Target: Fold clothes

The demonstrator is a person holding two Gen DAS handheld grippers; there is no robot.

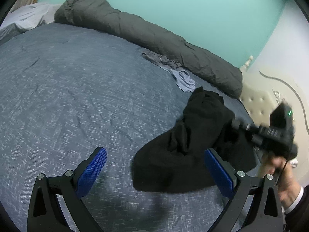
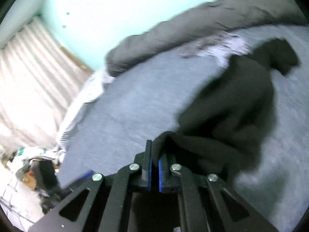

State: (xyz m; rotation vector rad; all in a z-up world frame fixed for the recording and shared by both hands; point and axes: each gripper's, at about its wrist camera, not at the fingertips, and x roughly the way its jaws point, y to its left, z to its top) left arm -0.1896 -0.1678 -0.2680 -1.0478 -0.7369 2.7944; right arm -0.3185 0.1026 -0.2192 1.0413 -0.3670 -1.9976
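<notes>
A black garment (image 1: 193,145) lies crumpled on the blue-grey bed cover (image 1: 77,96), toward the right side. My right gripper (image 1: 233,123) comes in from the right, held by a person's hand (image 1: 280,176), with its tips at the garment's right edge. In the blurred right wrist view, my right gripper (image 2: 154,145) is shut with a fold of the black garment (image 2: 231,100) pinched between its blue pads. My left gripper (image 1: 155,150) stands open just above the cover, the garment's near corner between its fingers and touching neither pad.
A crumpled pale blue-grey garment (image 1: 173,71) lies behind the black one. A dark grey rolled duvet (image 1: 135,31) runs along the teal wall. A cream tufted headboard (image 1: 258,102) stands at the right. Pale sheets (image 1: 29,17) lie at the far left.
</notes>
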